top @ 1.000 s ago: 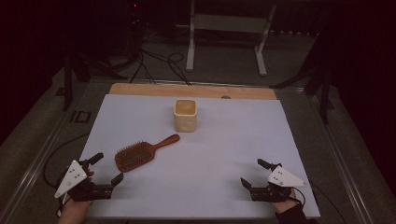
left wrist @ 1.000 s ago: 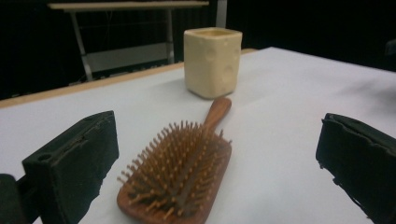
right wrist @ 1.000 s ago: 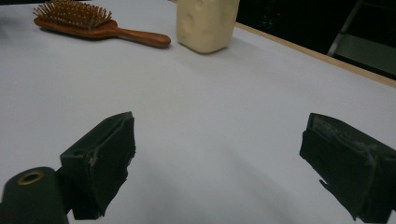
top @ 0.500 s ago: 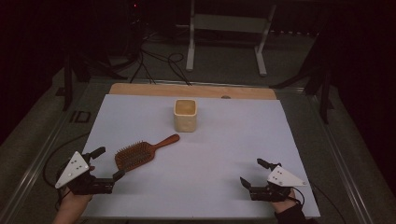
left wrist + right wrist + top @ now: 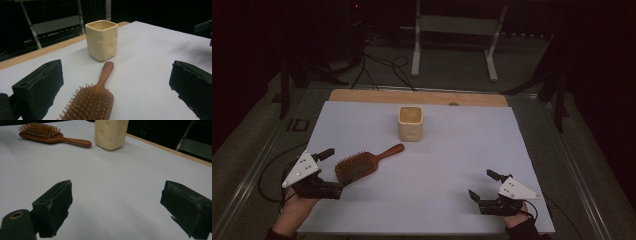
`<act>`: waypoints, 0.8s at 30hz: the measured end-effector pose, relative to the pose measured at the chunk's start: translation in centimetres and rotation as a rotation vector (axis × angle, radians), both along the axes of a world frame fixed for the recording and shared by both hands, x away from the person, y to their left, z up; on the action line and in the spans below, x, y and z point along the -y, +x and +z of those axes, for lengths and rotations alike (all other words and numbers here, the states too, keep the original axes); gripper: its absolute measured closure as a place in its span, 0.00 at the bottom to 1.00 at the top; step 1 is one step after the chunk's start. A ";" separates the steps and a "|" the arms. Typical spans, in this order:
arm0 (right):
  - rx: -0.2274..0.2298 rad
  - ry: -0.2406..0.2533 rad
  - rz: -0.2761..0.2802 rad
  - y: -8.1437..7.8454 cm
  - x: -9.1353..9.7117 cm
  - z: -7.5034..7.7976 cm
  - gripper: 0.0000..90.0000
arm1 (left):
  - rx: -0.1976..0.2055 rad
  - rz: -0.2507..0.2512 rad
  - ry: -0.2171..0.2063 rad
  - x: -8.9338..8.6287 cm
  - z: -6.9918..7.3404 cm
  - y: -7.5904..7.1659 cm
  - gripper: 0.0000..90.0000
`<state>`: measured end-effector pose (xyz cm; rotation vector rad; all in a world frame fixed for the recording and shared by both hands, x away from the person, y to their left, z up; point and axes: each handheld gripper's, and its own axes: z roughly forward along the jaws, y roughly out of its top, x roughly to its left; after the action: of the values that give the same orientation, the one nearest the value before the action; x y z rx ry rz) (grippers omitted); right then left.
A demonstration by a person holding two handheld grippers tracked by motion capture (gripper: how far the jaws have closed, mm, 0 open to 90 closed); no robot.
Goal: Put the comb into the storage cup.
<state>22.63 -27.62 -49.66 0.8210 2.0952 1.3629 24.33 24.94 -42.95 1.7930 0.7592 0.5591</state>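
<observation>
1. The left tongs (image 5: 333, 171) are gaping wide, gripping nothing, their jaws flanking the hairbrush (image 5: 362, 163) head.
2. The brown wooden, bristles-up hairbrush is lying near-left on the desk (image 5: 462, 150), handle pointing at the cream cup (image 5: 410, 123).
3. The right tongs (image 5: 482, 186) are resting wide open, empty, near-right.

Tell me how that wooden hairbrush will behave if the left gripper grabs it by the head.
The hairbrush looks rigid wood, so it probably won't bend. Its bristles face up, so it likely rests steadily on its flat back. The open left gripper straddles the head; the long handle may make it tip.
</observation>
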 end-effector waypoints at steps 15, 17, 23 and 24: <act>-0.006 0.008 0.009 0.0 0.0 0.0 0.11 | -0.080 -0.050 0.091 4.7 1.8 3.7 0.00; -0.001 0.008 0.007 0.0 0.0 0.0 0.11 | -0.093 -0.054 0.099 5.3 1.8 4.3 0.00; 0.008 0.014 0.002 0.0 0.0 0.1 0.11 | -0.133 -0.063 0.092 6.8 1.8 5.7 0.00; 0.009 0.015 0.002 -0.1 0.0 0.1 0.11 | -0.134 -0.064 0.095 7.0 1.8 5.9 0.00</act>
<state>22.58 -27.64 -49.54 0.8185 2.0818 1.3825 30.27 17.93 -41.16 1.9507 0.7741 0.4414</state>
